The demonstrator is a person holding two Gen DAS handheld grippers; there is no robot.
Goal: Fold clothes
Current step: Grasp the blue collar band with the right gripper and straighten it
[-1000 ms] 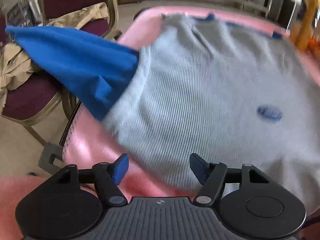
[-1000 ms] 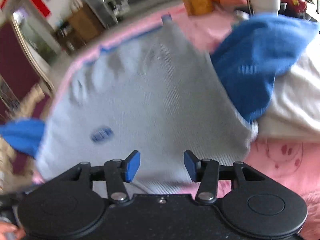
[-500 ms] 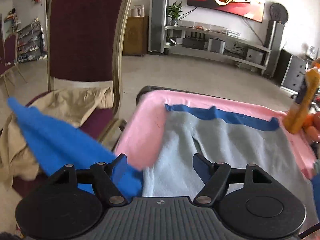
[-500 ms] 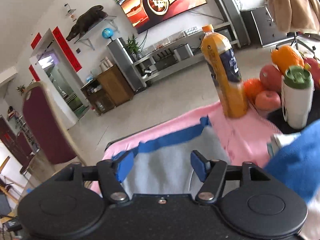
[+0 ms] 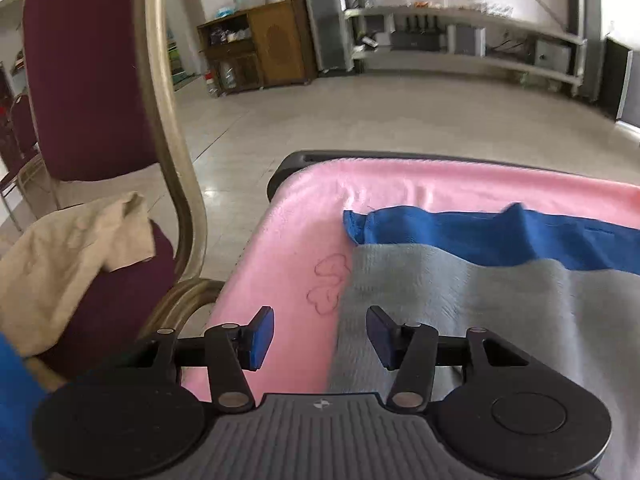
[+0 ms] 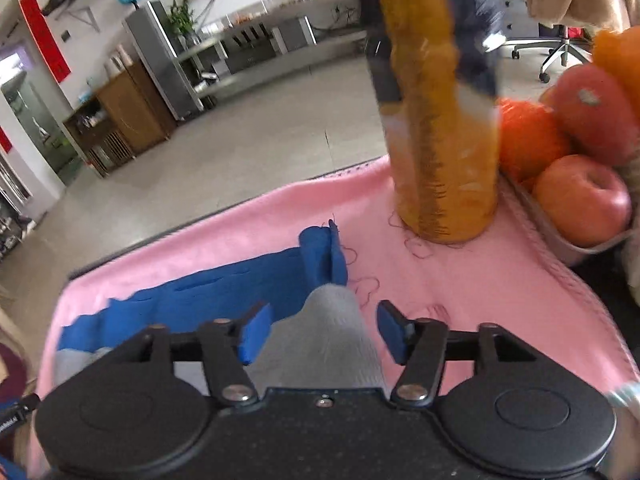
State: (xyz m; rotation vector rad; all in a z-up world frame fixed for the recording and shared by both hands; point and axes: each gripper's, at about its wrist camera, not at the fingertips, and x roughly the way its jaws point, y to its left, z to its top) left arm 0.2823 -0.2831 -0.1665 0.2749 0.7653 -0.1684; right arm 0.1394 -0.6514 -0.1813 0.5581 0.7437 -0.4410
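A grey knitted sweater (image 5: 500, 312) with a blue hem band (image 5: 500, 236) lies flat on a pink blanket (image 5: 296, 256) over the table. My left gripper (image 5: 320, 336) hovers at the sweater's far left corner, its jaws closing, the grey edge lying under the gap and no pad pressing on it. In the right wrist view the same sweater (image 6: 328, 340) shows its far right corner and blue hem (image 6: 280, 280). My right gripper (image 6: 320, 332) stands open over that grey corner, apart from the cloth.
A maroon chair (image 5: 92, 80) with a beige garment (image 5: 68, 264) stands left of the table. An orange juice bottle (image 6: 440, 120) and a tray of apples and oranges (image 6: 576, 160) stand at the right far corner. Tiled floor lies beyond the table edge.
Both grippers have swept forward from the sweater's near body to its far hem corners. The left jaws have narrowed a little; the right jaws have widened.
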